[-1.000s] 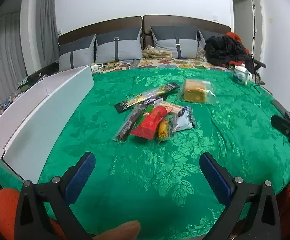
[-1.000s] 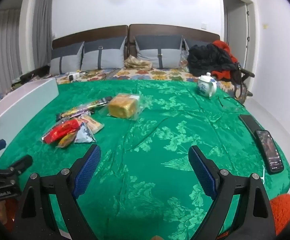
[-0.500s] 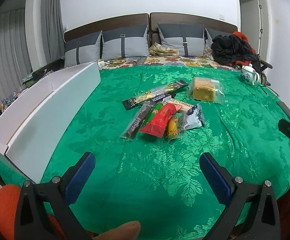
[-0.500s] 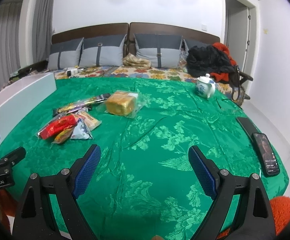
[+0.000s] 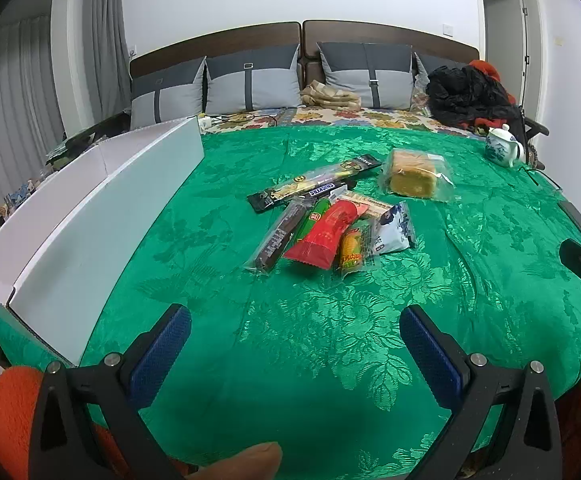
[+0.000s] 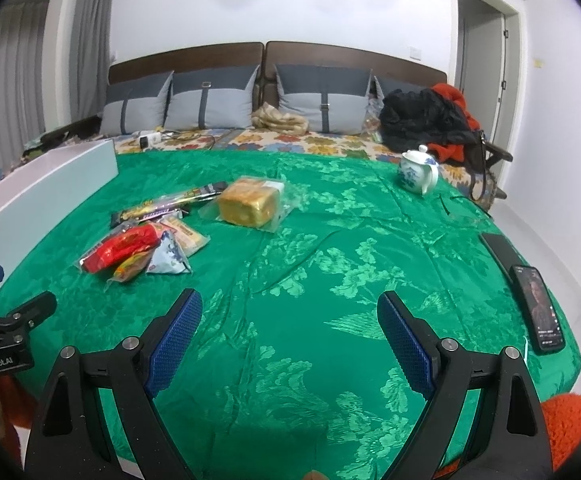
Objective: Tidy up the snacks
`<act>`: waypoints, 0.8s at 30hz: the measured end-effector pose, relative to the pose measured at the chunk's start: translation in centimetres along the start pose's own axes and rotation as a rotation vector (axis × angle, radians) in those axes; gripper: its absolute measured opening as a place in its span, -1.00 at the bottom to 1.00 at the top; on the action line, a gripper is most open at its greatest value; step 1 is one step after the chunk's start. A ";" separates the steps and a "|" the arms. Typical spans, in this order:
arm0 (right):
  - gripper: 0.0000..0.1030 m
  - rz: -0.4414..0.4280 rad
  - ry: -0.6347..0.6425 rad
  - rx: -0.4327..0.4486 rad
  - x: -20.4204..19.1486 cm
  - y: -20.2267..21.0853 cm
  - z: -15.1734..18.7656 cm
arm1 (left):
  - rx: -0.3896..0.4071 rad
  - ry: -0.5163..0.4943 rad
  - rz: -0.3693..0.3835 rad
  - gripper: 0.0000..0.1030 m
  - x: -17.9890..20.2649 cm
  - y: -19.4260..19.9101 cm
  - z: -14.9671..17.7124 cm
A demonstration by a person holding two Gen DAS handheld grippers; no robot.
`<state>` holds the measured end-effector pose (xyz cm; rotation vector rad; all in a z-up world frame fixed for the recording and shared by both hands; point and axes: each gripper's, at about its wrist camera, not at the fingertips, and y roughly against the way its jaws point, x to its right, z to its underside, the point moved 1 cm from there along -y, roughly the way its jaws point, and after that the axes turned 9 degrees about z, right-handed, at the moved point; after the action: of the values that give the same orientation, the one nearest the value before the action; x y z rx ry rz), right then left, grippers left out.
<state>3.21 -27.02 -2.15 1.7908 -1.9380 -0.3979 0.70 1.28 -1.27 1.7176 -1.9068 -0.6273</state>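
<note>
While you hold both grippers above the near edge of the green cloth (image 5: 330, 360), this is how things lie:

Left gripper (image 5: 295, 342): your tongs are spread wide with nothing between the blue pads; they hang over bare cloth, near of the snack pile.

Right gripper (image 6: 289, 326): your tongs are likewise spread wide and hold nothing; they sit over bare cloth, right of and nearer than the snacks.

White box (image 5: 90, 216): a long open-topped container along the left edge of the cloth; you cannot see its inside from either view, so its contents cannot be told.

Snack pile (image 5: 330, 224): loose on the cloth at centre, well apart from the box. You have a red packet (image 5: 324, 236) on top, a brown bar (image 5: 278, 236) touching its left side, a yellow packet (image 5: 352, 254) and a white-blue packet (image 5: 394, 232) on its right, and a long black bar (image 5: 314, 188) at the far side.

Bagged bread (image 5: 414, 178): a clear bag with a yellow loaf inside, just far-right of the pile.

Teapot (image 6: 417, 172): white and blue, lid on, upright at the far right edge.

Phone (image 6: 538, 306): flat at your right edge, screen lit, with a dark flat item (image 6: 500, 248) just beyond it.
</note>
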 end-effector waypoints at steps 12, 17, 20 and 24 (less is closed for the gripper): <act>0.78 -0.009 0.001 -0.006 -0.3 -0.1 -0.1 | -0.007 -0.002 -0.001 1.00 -0.1 -0.1 0.1; 0.78 -0.013 0.002 -0.006 -0.4 -0.1 0.0 | -0.012 -0.002 -0.003 1.00 -0.1 -0.2 0.1; 0.78 -0.014 0.003 -0.006 -0.4 -0.1 0.0 | -0.013 -0.002 -0.003 1.00 -0.1 -0.2 0.2; 0.78 -0.019 0.005 -0.008 -0.7 -0.2 0.1 | -0.017 -0.004 -0.006 1.00 -0.1 -0.3 0.2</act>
<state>3.37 -26.40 -2.41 1.8045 -1.9150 -0.4066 0.79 1.36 -1.62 1.7137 -1.8949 -0.6479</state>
